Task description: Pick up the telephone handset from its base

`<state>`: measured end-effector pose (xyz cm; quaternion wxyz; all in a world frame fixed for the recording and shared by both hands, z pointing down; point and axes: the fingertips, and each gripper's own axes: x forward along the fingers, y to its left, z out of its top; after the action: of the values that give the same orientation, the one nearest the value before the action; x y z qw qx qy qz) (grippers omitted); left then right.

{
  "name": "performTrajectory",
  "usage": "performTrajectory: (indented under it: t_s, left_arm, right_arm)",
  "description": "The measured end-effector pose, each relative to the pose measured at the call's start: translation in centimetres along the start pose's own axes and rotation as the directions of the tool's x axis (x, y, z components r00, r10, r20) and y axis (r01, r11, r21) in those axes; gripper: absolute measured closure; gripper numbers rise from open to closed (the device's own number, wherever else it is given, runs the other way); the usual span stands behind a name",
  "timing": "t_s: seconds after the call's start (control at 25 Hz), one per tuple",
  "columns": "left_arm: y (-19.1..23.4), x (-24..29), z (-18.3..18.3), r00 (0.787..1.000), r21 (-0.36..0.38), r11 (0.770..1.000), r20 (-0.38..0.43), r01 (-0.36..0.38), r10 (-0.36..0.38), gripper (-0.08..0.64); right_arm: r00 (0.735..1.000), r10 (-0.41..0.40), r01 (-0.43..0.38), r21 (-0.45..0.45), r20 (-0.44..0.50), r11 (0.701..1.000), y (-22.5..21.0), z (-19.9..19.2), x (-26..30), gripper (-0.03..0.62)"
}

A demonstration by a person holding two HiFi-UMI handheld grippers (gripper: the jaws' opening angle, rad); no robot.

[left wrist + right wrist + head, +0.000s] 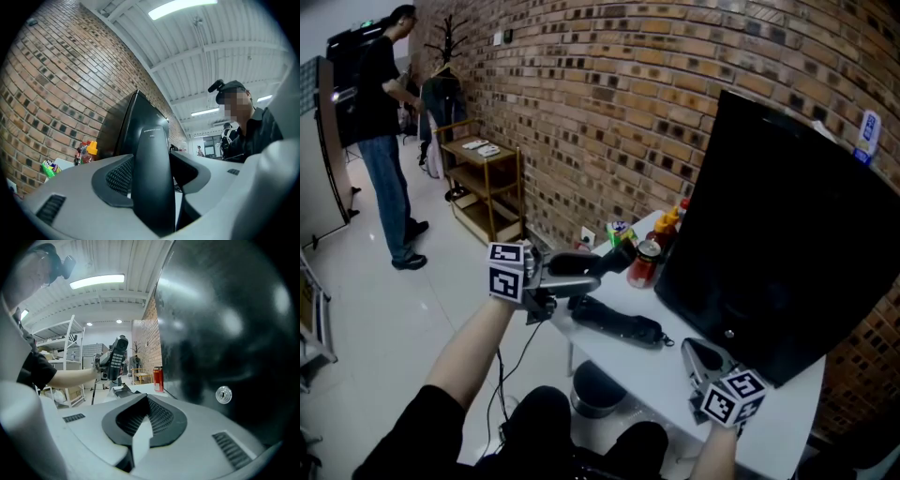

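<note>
My left gripper [586, 275] is shut on the black telephone handset [617, 257] and holds it lifted clear above its black base [614, 323], which lies on the white table [675, 380]. In the left gripper view the handset [151, 154] stands upright between the jaws, gripped on both sides. From the right gripper view the handset [117, 357] shows its keypad, raised above the base [123, 391]. My right gripper [703, 361] rests low at the table's near right, shut and empty [140, 437], close to the black cabinet.
A large black cabinet [787, 253] with a key lock [224, 394] fills the table's right side. A red can [645, 262] and sauce bottles [667, 225] stand by the brick wall. A bin [595, 389] sits under the table. A wooden shelf cart [487, 178] and a standing person [380, 122] are far left.
</note>
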<state>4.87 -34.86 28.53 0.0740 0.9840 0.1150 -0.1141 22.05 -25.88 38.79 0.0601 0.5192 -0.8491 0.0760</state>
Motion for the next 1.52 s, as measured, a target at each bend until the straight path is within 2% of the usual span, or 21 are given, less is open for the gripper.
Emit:
performTrajectory:
  t_s: [0.24,0.8,1.52]
  left_arm:
    - [0.3,-0.4,-0.4,1.000,-0.003,1.000,-0.014,-0.010,0.010,0.307]
    - [-0.3,0.8,-1.2,0.999,0.021,1.000,-0.047,-0.007,0.008,0.307]
    - [-0.8,1.7,-2.0,0.995,0.042,0.999,-0.099,0.007,-0.003,0.307]
  right_arm:
    - [0.998,0.021,-0.021,-0.011,0.064,1.000,0.5,0.9,-0.3,0.583]
    - [0.990,0.033,-0.028,-0.041,0.134,0.999,0.6,2.1,-1.4,0.584]
    - [0.987,0.045,-0.038,-0.048,0.154,0.998,1.2,2.5,-1.6,0.584]
